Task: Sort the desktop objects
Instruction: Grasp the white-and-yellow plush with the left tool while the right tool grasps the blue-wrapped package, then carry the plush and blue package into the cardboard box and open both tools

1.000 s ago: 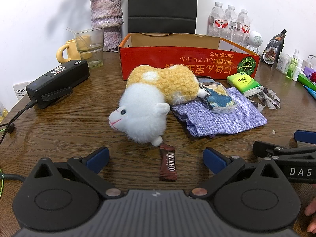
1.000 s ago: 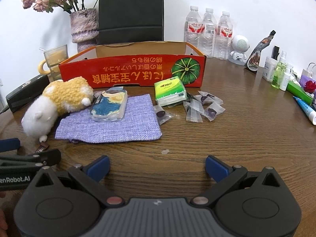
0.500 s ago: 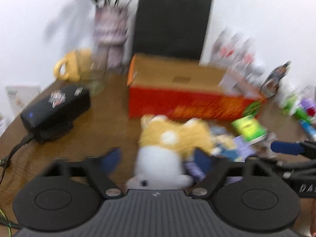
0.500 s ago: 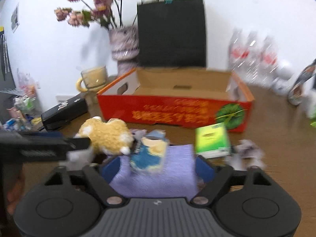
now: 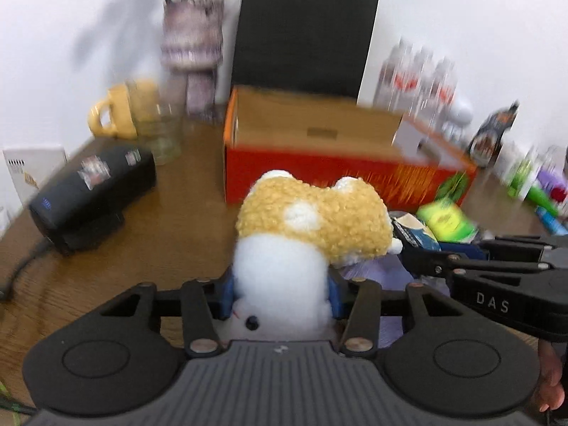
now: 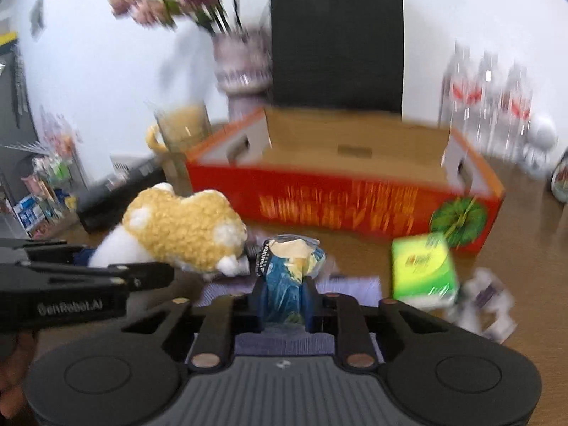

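Observation:
My left gripper (image 5: pixel 280 294) is shut on the white head of a yellow-and-white plush toy (image 5: pixel 309 223), which also shows in the right wrist view (image 6: pixel 181 230). My right gripper (image 6: pixel 284 298) is shut on a blue snack packet (image 6: pixel 287 277) above the purple cloth (image 6: pixel 351 284). The packet shows in the left wrist view (image 5: pixel 415 234) beside the plush. The open red cardboard box (image 5: pixel 319 163) stands behind both, empty inside as far as it shows (image 6: pixel 355 142). Both views are motion-blurred.
A green tissue pack (image 6: pixel 422 269) and small wrappers (image 6: pixel 486 301) lie right of the cloth. A black device (image 5: pixel 92 191), glass and yellow mug (image 5: pixel 120 113), a vase (image 5: pixel 191 56) stand at left; water bottles (image 5: pixel 419 74) and small bottles at right.
Both grippers moved forward and closed: the left on the plush toy's head, the right on the blue packet. Both objects now appear lifted toward the box.

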Action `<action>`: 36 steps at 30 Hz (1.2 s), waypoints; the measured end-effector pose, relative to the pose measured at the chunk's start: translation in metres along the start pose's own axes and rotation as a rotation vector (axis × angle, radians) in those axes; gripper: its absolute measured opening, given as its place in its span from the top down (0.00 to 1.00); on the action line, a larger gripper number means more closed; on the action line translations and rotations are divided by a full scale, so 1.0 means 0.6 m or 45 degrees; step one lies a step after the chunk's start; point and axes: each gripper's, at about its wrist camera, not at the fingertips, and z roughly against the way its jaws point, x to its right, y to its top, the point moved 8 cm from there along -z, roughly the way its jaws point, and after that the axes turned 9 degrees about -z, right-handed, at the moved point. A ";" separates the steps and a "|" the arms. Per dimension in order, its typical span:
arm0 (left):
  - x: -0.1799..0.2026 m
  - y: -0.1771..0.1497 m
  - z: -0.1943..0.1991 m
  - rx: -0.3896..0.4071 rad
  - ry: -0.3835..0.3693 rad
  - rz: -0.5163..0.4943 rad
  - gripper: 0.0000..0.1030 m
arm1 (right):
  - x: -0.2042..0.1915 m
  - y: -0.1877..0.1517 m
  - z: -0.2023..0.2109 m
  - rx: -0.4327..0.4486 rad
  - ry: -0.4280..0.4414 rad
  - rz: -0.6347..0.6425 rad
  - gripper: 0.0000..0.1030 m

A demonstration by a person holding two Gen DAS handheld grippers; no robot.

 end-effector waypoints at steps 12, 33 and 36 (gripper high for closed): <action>-0.026 0.261 -0.106 0.058 0.011 0.079 0.52 | 0.107 0.262 0.007 0.137 -0.055 -0.073 0.82; -0.024 0.207 -0.317 -0.334 0.024 -0.042 0.13 | 0.213 0.187 -0.198 -0.526 -0.257 -0.275 0.33; -0.015 0.199 -0.304 -0.334 0.041 -0.094 0.13 | 0.209 0.165 -0.190 -0.588 -0.282 -0.297 0.33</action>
